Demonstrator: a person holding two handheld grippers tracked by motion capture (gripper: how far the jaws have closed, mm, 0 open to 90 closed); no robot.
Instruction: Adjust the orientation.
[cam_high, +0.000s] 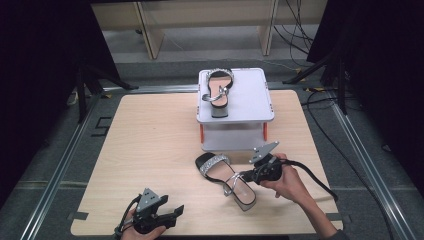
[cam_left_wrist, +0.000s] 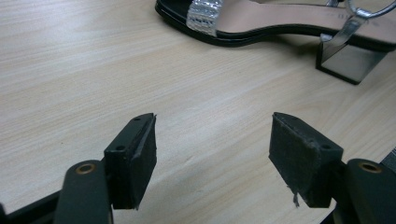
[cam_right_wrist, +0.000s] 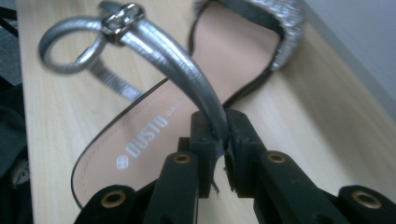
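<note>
From the high view, a pale wooden desk (cam_high: 150, 150) carries a white two-tier plastic stand (cam_high: 250, 100) with short red legs, and on its top tier lies a black-soled heeled sandal with a silver strap (cam_high: 219, 90). A second, matching sandal (cam_high: 225, 177) lies on the desk just in front of the stand, toe band towards the stand. The right tool (cam_high: 246, 176) sits at this sandal's heel end, held by the right hand (cam_high: 290, 182); the left tool (cam_high: 175, 212) hovers near the desk's front edge, well apart from the shoe.

The left gripper view looks along the left tool (cam_left_wrist: 212, 140), its black padded jaws standing apart with bare wood grain between them. Beyond lies the sandal (cam_left_wrist: 280, 23), showing its mirrored block heel and glittery toe band.

The right gripper view comes close: the right tool (cam_right_wrist: 223, 144) is clamped on the sandal's smooth metallic silver ankle strap (cam_right_wrist: 187, 70) (buckle visible further along), above the pinkish insole with printed lettering.
</note>
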